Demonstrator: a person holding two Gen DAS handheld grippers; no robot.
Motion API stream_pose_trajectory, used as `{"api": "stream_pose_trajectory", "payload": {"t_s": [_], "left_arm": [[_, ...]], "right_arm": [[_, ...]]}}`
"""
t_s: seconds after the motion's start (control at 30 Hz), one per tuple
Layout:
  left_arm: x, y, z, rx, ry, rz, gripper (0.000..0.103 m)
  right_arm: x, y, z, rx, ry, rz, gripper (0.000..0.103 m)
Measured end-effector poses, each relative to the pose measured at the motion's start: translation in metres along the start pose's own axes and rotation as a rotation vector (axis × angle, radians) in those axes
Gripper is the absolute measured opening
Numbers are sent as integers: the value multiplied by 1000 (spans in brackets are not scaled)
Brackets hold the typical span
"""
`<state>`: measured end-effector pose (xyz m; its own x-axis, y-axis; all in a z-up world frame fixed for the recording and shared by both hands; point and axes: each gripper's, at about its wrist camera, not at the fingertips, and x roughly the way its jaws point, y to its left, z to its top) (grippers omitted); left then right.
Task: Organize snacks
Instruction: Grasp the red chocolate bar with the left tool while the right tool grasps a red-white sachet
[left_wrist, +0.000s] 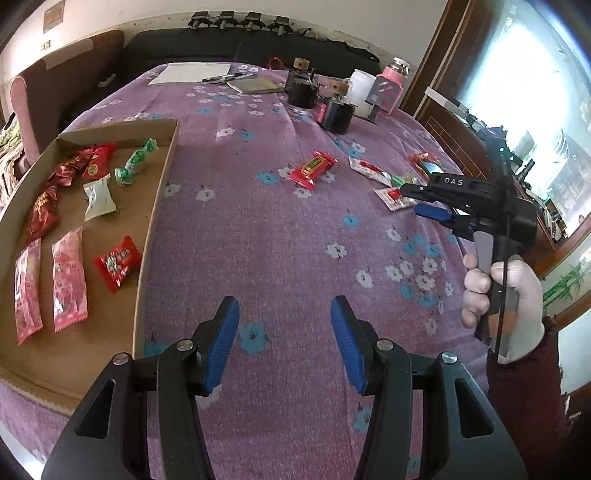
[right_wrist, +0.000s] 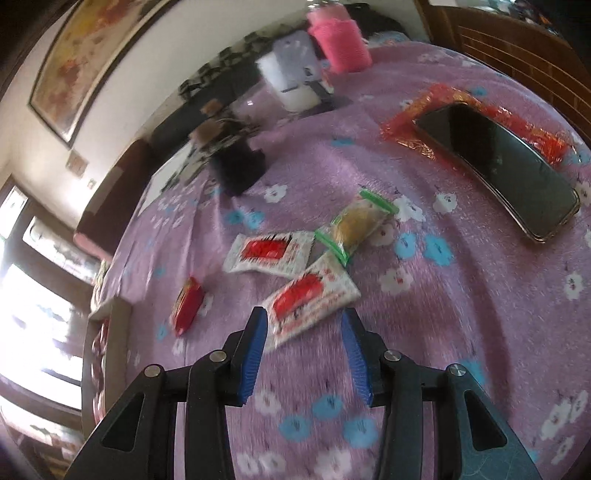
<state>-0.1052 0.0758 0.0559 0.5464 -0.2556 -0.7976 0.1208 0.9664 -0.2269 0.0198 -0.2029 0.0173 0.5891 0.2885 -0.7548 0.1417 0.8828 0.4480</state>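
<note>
Several snacks sit in my cardboard tray (left_wrist: 155, 206) at left on the purple cloth (left_wrist: 280, 258); loose ones lie right. Phone (right_wrist: 498, 166) far right rests on red wrapper, jars (left_wrist: 334, 114) far back. Left gripper (left_wrist: 284, 345) wide open, empty, above cloth. Right gripper (right_wrist: 304, 352) wide open, holding nothing, white-red packet (right_wrist: 314, 299) just beyond its tips. Only right view shows green-ended snack (right_wrist: 356, 225) touching that packet.
</note>
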Motion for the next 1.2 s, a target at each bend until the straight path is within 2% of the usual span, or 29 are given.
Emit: {"api": "stream_pose_trajectory", "payload": {"t_s": [0.17,0.27,0.43,0.5,0.53,0.57,0.67,0.8,0.9,1.1,1.2], "left_arm": [[5,5,14,-17,5,13,50],[11,3,23,-19,20,12,50],[20,-13,51,31,27,13,50],[28,-23,67,69,10,37,50],[33,-26,72,80,6,45,50],[41,-30,80,93,5,56,50],[68,-39,98,119,24,63,50],[103,-46,110,155,67,124,50],[122,-50,113,163,102,117,50],[145,-62,119,236,104,137,50],[153,-63,121,243,101,131,62]], "right_arm": [[10,4,8,21,-31,-14,55],[15,14,9,-22,-56,-56,59],[21,27,5,-138,-84,-130,59],[23,31,2,-183,-86,-158,54],[24,33,1,-205,-88,-190,44],[24,34,-1,-224,-91,-219,41],[21,30,-2,-227,-85,-207,36],[18,23,-1,-203,-77,-170,36],[19,23,1,-208,-74,-169,36],[18,22,2,-207,-68,-161,36],[18,22,3,-206,-66,-159,36]]}}
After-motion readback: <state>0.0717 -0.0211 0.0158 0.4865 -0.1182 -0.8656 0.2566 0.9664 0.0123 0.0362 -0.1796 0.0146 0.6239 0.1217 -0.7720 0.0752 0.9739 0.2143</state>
